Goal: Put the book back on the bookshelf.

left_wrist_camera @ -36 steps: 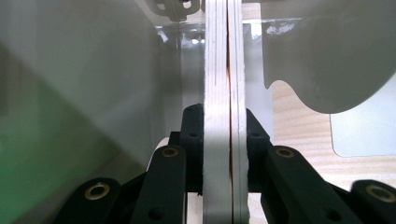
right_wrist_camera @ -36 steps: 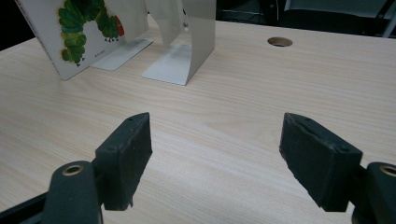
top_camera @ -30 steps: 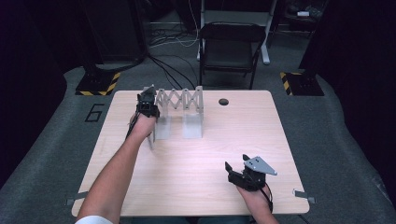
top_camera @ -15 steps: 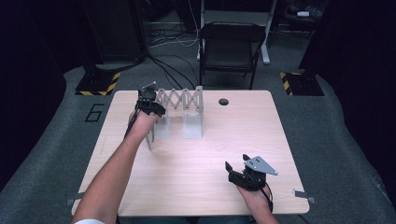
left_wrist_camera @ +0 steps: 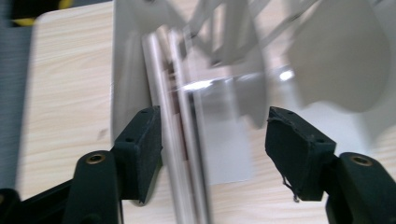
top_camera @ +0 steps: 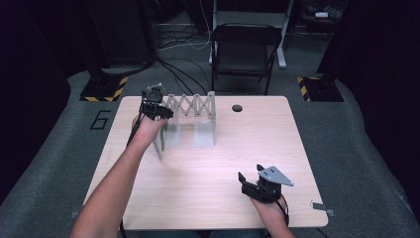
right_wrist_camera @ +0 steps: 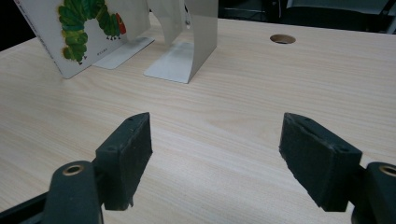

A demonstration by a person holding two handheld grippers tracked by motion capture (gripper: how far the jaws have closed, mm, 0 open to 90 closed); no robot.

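A thin picture book (top_camera: pixel 159 141) with a green caterpillar on its cover (right_wrist_camera: pixel 70 32) stands tilted against the left end plate of a grey accordion book rack (top_camera: pixel 190 106) at the back left of the table. My left gripper (top_camera: pixel 157 115) hangs above the book, pointing down, and is open. In the left gripper view the book's edge (left_wrist_camera: pixel 180 140) lies between the jaws of the left gripper (left_wrist_camera: pixel 212 149), close to the left pad (left_wrist_camera: pixel 142 149) and well clear of the right one. My right gripper (top_camera: pixel 250 176) rests near the front right, open with nothing in it (right_wrist_camera: pixel 217 140).
The wooden table (top_camera: pixel 257 134) has a small round hole (top_camera: pixel 237 107) at the back, right of the rack. The rack's right end plate (right_wrist_camera: pixel 196 32) stands on its flat foot. A black chair (top_camera: pixel 242 49) stands behind the table, with cables on the floor.
The left hand has shifted only slightly over the book at the rack's left end. The right gripper has stayed where it was.
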